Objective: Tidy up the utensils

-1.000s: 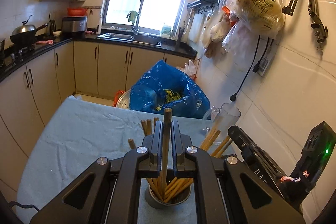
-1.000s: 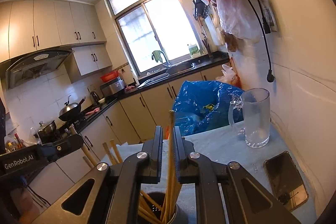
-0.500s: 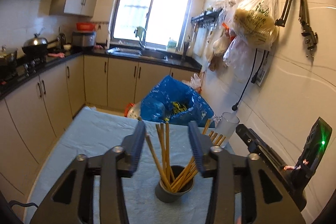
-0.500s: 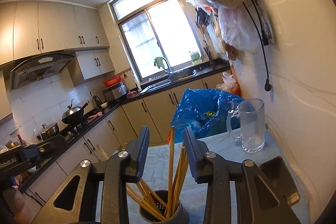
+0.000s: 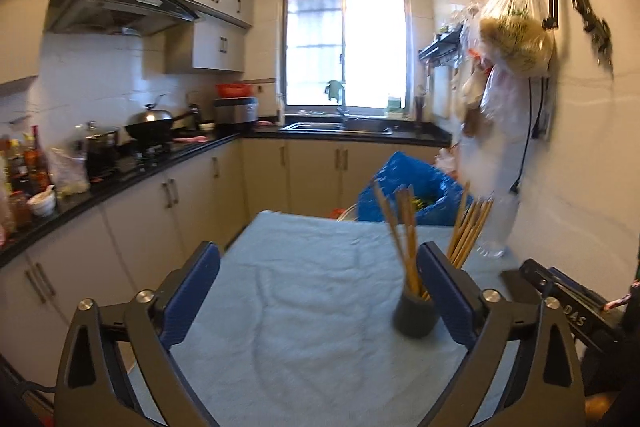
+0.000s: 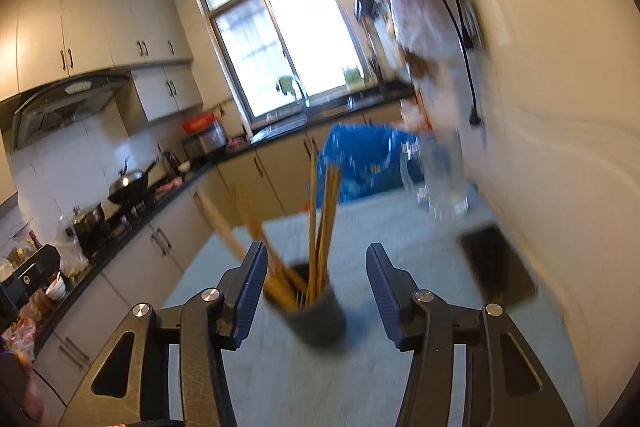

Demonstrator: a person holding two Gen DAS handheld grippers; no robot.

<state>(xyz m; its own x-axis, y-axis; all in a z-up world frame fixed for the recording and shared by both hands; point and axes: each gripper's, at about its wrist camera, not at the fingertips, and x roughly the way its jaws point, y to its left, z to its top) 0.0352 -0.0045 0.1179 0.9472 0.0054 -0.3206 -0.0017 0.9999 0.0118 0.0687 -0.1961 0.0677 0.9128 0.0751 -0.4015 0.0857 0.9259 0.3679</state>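
Left gripper (image 5: 318, 291): jaws wide apart, empty, holder (image 5: 414, 311) just inside its right finger.
Right gripper (image 6: 316, 285): spread wide, released, above holder.
Chopsticks (image 6: 326, 211): upright in holder.

Both wrist views toward chopstick holder (image 5: 414, 311)

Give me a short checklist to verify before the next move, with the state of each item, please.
1. Left gripper open and empty: ok.
2. Right gripper open and empty: ok.
3. Chopsticks standing inside the dark holder: ok.
4. Holder upright on the blue cloth: ok.
5. No loose chopsticks left on the cloth: ok where visible; the area behind the grippers cannot tell.
6. Glass mug and phone apart from the holder: ok, though the picture is blurred.
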